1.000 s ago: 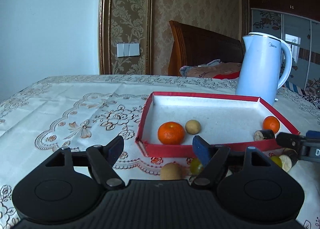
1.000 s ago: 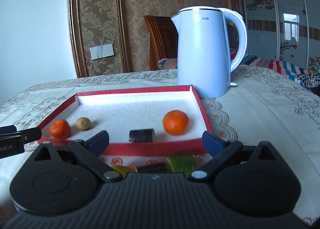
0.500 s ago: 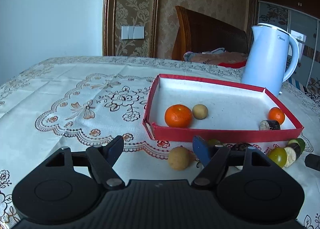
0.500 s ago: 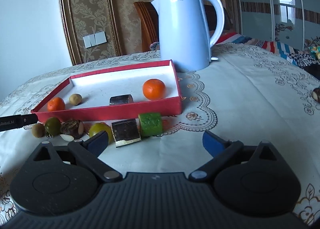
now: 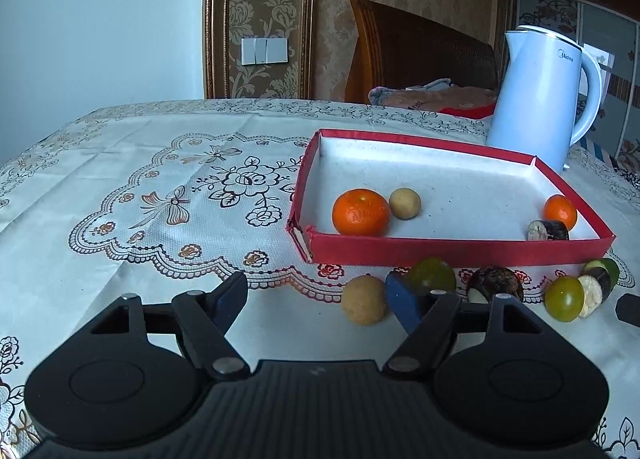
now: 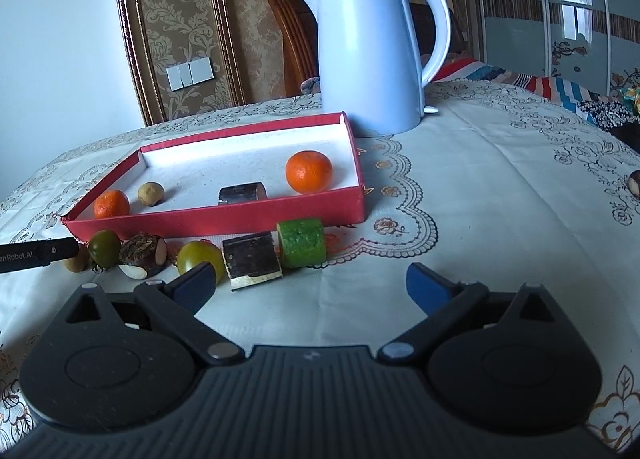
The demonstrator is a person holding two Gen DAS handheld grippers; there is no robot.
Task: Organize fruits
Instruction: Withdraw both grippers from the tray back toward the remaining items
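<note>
A red tray (image 5: 460, 253) with a white floor holds two mandarins (image 5: 360, 212) (image 5: 560, 211), a tan ball (image 5: 405, 203) and a dark slice (image 5: 547, 231). Loose pieces lie in a row on the cloth before it: a tan fruit (image 5: 364, 299), a green fruit (image 5: 432, 275), a brown chunk (image 5: 495, 285), a yellow-green fruit (image 6: 198, 259), a dark block (image 6: 252, 265) and a green cucumber piece (image 6: 301, 243). My left gripper (image 5: 316, 297) is open and empty, its right finger beside the tan fruit. My right gripper (image 6: 310, 287) is open and empty, short of the dark block.
A pale blue kettle (image 6: 368, 55) stands behind the tray's right corner. The patterned tablecloth (image 5: 160, 199) spreads to the left. A small brown object (image 6: 634, 183) lies at the table's far right. A wooden chair back (image 5: 420, 51) rises behind the table.
Both grippers have drawn back from the tray, so the row of loose pieces in front of it has come into view. The right view has held still over the last half second.
</note>
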